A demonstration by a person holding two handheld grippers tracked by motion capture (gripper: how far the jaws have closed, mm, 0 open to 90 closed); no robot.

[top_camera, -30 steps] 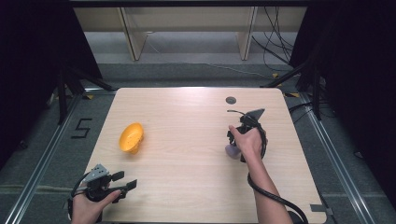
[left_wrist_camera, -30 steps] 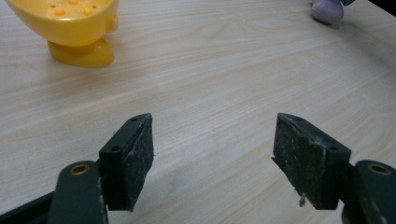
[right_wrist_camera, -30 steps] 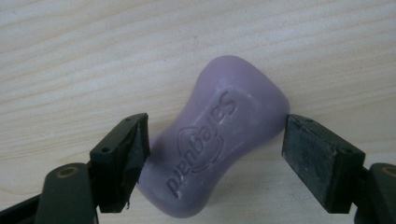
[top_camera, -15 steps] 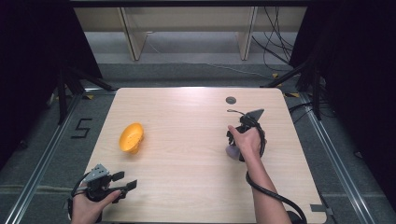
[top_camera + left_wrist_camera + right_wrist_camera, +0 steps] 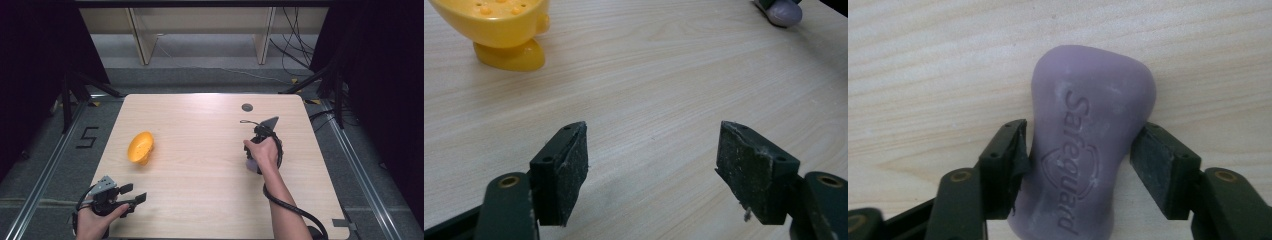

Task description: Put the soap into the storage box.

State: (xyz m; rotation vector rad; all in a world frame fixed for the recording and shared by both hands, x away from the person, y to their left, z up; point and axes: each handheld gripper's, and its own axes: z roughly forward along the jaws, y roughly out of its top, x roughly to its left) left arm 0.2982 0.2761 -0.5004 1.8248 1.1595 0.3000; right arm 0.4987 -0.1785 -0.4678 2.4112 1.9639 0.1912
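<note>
A pale wood-grain surface [image 5: 200, 130] with rounded corners stands in the middle of the room, a small dark round hole [image 5: 247, 107] near its far edge. Around it lies a grey floor [image 5: 210, 62], with metal rails [image 5: 40, 180] running along both sides of the surface and a "5" marked in black tape [image 5: 86, 137] on the left. Black curtains [image 5: 35, 75] hang on the left and right. At the back stands a light wooden piece of furniture [image 5: 200, 20] on two plank legs. Black cables [image 5: 292, 55] trail over the floor at the far right, and light glares on the surface's far edge.
</note>
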